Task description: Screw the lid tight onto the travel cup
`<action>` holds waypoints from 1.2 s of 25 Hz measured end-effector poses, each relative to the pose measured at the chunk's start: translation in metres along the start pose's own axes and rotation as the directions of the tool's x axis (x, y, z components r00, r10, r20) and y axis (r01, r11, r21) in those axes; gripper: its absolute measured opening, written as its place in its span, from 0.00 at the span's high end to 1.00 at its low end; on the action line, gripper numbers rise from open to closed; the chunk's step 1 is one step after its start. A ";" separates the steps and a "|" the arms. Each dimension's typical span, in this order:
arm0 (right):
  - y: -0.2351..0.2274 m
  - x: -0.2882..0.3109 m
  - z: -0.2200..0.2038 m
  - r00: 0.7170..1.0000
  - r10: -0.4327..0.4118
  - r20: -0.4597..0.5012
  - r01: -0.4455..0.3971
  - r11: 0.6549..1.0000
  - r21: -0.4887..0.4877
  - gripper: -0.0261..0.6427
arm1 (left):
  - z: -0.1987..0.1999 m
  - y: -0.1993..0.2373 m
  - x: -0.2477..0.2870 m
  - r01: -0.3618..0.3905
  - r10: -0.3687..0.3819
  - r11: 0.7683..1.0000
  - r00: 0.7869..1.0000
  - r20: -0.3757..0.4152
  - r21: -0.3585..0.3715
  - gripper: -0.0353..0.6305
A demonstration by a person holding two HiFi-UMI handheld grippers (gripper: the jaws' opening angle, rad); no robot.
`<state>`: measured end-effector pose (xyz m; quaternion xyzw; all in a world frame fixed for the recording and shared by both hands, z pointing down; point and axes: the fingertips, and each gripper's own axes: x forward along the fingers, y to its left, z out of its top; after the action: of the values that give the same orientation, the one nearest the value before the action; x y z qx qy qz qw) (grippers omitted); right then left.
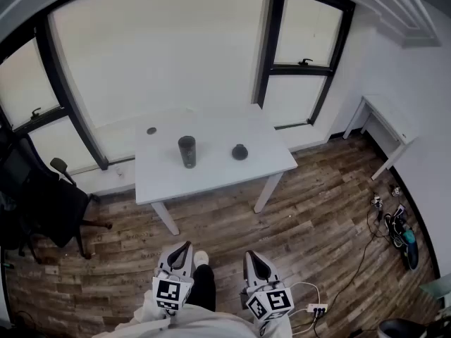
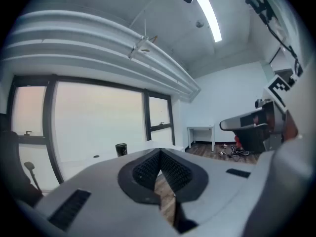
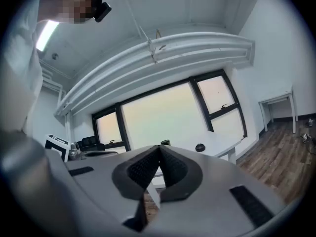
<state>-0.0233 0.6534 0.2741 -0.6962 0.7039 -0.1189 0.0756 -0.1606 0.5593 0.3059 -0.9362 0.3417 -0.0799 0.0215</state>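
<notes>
White table (image 1: pixel 211 178) stands well ahead of the 2 grippers. Left gripper (image 1: pixel 184 248) and right gripper (image 1: pixel 254 258) hang over the wood floor (image 1: pixel 317 210), jaws pressed together, empty. Dark travel cup (image 1: pixel 187 151) stands upright mid-table, its lid (image 1: pixel 240 151) lying apart to the right.

The lid (image 1: pixel 240 151) sits right of the cup (image 1: pixel 187 151) on the table (image 1: pixel 211 180).

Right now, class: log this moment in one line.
left claw: shut, empty | right claw: shut, empty | travel cup: upright on table | lid: on table, apart from cup
</notes>
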 end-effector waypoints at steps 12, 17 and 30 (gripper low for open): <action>-0.054 0.351 0.056 0.996 0.062 -0.057 -0.062 0.998 -0.008 0.93 | 0.021 0.239 0.241 -0.114 0.114 0.994 0.993 -0.024 -0.003 0.94; -0.077 0.431 0.068 0.991 0.081 -0.102 -0.084 0.996 -0.018 0.93 | 0.008 0.286 0.293 -0.135 0.127 0.986 0.989 -0.077 -0.101 0.94; -0.145 0.588 0.083 0.934 0.303 -0.191 -0.304 0.952 0.024 0.93 | -0.015 0.347 0.378 -0.359 0.336 0.921 0.928 -0.161 -0.148 0.94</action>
<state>0.1280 0.0610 0.2689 -0.5646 0.8072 -0.1706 0.0224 -0.0993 0.0506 0.3384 -0.8514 0.5089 -0.1064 -0.0696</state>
